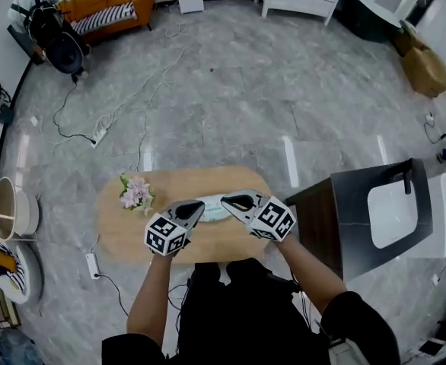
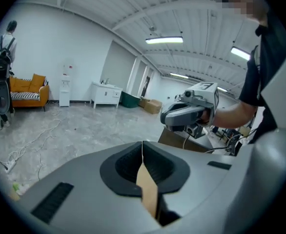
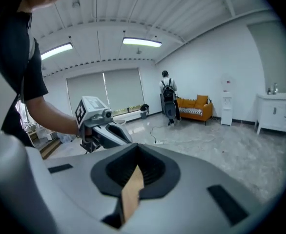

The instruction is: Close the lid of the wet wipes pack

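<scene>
Flowers (image 1: pixel 135 192) lie at the table's (image 1: pixel 116 238) left end, lower middle of the frame. Left gripper (image 1: pixel 199 207), jaws pressed together on nothing, points at the wipes pack (image 1: pixel 214 208) lying mid-table. Right gripper (image 1: pixel 229 201), jaws likewise together and empty, points at the pack from its right.

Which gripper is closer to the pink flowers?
The left gripper, on the same side of the wet wipes pack as the pink flowers; the right gripper is beyond the pack.
</scene>
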A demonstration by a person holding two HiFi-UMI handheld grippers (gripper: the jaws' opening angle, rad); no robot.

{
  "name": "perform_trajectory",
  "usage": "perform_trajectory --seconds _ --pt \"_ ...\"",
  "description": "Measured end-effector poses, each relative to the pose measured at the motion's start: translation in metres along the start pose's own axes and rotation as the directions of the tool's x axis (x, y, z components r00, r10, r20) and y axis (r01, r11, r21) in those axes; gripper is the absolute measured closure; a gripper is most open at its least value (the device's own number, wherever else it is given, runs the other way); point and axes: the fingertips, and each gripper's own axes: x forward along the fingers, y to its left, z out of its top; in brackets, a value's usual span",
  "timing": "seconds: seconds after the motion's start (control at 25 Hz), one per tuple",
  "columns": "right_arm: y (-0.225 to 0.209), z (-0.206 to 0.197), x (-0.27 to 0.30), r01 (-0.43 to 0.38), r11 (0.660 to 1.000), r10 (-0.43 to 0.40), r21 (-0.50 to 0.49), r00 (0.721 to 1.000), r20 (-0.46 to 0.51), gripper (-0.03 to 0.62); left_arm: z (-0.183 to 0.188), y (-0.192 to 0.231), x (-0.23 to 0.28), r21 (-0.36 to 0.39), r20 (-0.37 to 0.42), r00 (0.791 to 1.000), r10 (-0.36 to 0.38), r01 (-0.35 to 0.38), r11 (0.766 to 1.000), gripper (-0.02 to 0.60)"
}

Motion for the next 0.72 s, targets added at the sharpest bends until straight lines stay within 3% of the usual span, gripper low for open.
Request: perform_trajectory --seconds 0.24,0.4,0.6,0.72 --pt "0.029 0.095 -0.066 0.018 0.99 0.008 -0.139 0.984 0.181 0.583 0.071 -0.045 -0.057 0.11 0.137 0.989 0.051 -0.066 0.992 0.565" --pt "0.054 0.135 -0.112 0.011 0.989 0.035 -0.151 0.952 0.303 0.583 0.105 -0.083 -0.088 0.127 0.274 0.961 0.041 -0.078 0.989 0.565" --pt "0.074 0.152 -0.157 0.014 0.99 0.047 -0.139 0.901 0.431 0.583 0.138 -0.121 -0.121 0.121 0.431 0.902 0.014 -0.073 0.99 0.565" --pt "0.085 0.147 -0.172 -0.003 0.991 0.068 -0.137 0.881 0.468 0.583 0.142 -0.134 -0.129 0.138 0.446 0.895 0.011 -0.081 0.987 0.565"
